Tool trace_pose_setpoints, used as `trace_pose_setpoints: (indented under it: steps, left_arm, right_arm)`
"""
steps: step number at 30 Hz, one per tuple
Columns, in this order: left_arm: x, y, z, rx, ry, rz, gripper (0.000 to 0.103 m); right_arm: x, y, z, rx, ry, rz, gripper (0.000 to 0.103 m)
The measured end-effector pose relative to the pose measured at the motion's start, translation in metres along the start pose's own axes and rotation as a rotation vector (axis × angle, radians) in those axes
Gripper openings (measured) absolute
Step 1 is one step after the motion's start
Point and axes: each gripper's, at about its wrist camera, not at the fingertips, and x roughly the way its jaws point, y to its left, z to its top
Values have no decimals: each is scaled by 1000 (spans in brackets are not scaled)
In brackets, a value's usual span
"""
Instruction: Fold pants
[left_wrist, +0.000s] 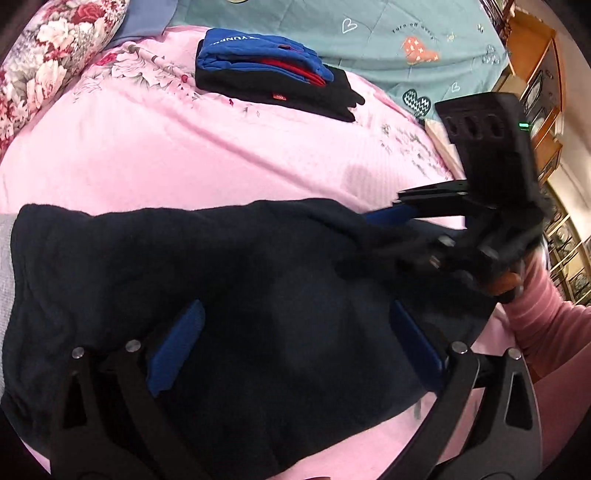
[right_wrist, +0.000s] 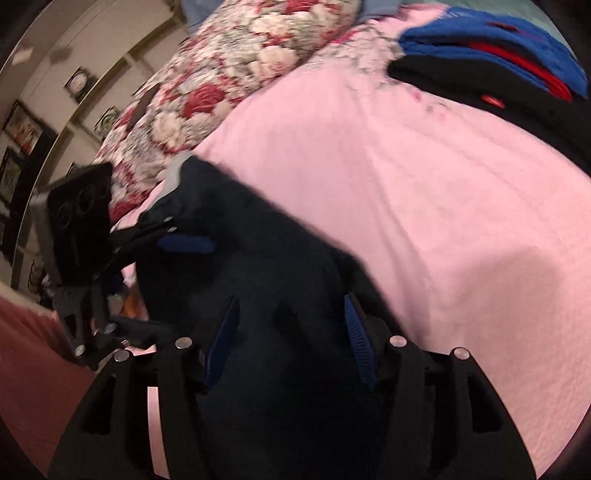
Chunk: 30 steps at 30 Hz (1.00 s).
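Dark navy pants (left_wrist: 229, 266) lie bunched on the pink bedsheet (left_wrist: 184, 155). My left gripper (left_wrist: 295, 343) is open, its blue pads (left_wrist: 177, 347) spread wide over the cloth. In the right wrist view my right gripper (right_wrist: 291, 339) is also open, with the pants (right_wrist: 280, 258) filling the gap between its blue pads (right_wrist: 360, 339). Each gripper shows in the other's view: the right one's blue finger (left_wrist: 391, 214) rests at the pants' right end, the left one's pad (right_wrist: 184, 243) at the far end. A grey edge of cloth (right_wrist: 173, 177) peeks out there.
A folded stack of blue, red and black clothes (left_wrist: 266, 74) sits at the back of the bed. A floral pillow (left_wrist: 55, 55) lies far left and a teal quilt (left_wrist: 369, 37) behind. Wooden shelving (left_wrist: 535, 92) stands on the right. A pink sleeve (left_wrist: 546, 325) holds the right gripper.
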Motion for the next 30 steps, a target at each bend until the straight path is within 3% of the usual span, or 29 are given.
trace_pose_setpoints:
  steps: [5,10,14,18,20,22,25,27,28,30]
  left_arm:
    - [1,1,0,-5,-4,-7,101]
    - [1,2,-2,-12,-8,-18,101]
    - [1,4,-1,-17,-10,-24,101]
    - [0,5,-2,-22,-13,-32,101]
    - [1,4,-3,-22,-12,-32,101]
    - [0,5,-3,-24,-13,-36,101]
    - [0,5,-3,-26,-15,-38,101]
    - [0,4,-4,-23,-16,-29,101]
    - [0,3,-4,-18,-17,-22,101]
    - [-1,3,-4,-17,-19,-20,101]
  right_arm:
    - [6,-2,8,-28,97,107,64]
    - [14,-3,19,-57,162,300,73]
    - [32,-26,29,100,121,410,72]
    - [20,-37,37,144,5,400,60]
    - [22,-46,36,181,3,398,46]
    - [24,-52,32,200,13,360,41]
    - [6,-53,28,202,-51,256,44]
    - [-20,-49,24,192,-157,76,49]
    - [-31,-46,19,190,-190,45,49]
    - [-41,-26,7,179,-237,106,52]
